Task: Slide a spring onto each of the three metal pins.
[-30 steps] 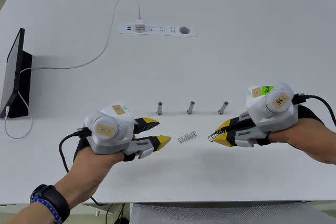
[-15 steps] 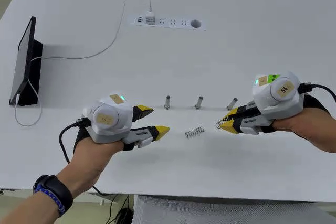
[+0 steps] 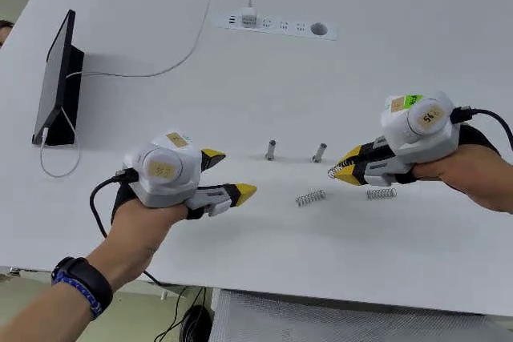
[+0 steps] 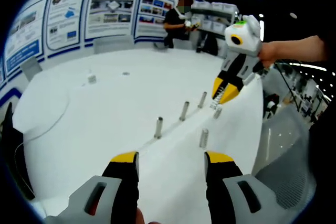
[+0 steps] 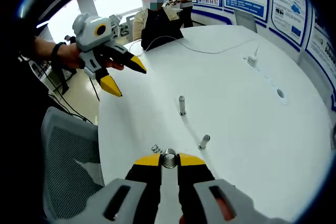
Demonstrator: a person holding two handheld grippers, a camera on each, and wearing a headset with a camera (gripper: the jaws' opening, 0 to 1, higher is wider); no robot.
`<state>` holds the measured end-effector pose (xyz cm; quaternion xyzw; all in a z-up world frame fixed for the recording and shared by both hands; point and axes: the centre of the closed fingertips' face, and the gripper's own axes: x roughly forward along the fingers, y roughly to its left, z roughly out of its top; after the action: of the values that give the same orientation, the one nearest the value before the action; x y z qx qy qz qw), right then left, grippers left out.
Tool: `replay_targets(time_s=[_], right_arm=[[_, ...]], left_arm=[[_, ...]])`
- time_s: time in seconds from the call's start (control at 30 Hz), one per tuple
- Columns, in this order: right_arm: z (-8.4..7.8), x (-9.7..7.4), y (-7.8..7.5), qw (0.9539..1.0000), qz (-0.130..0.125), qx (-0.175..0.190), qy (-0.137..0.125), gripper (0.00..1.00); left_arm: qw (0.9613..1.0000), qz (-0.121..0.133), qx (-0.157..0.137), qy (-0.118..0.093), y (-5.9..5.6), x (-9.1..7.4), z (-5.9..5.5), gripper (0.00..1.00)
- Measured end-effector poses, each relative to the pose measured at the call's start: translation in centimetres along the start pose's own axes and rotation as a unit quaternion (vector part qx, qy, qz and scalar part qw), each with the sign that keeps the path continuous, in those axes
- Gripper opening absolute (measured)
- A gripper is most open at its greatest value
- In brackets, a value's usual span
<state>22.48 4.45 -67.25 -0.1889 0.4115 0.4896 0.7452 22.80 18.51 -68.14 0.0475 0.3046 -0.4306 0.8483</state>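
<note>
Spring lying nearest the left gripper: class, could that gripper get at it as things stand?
Probably yes. The left gripper is open and empty, and only bare table lies between its jaws and the spring; the nearest pin stands behind that path.

Third pin behind right claw, spring mostly covered
</note>
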Motion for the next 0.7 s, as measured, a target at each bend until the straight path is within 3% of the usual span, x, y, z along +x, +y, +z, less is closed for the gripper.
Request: replay_targets(time_s=[0.27,0.7], right_arm=[[1.7,1.6,-0.7,1.0000,0.001,-0.009,0.004,0.12],[4.5,3.6,-1.6,0.9997,-0.004,-0.023,-0.002,0.12]], left_arm=[[0.9998,0.015,-0.012,0.004,0.9,-0.7,-0.7,0.57],[0.9993,0.028,-0.024,0.004,1.4,-1.8,-1.5,0.58]])
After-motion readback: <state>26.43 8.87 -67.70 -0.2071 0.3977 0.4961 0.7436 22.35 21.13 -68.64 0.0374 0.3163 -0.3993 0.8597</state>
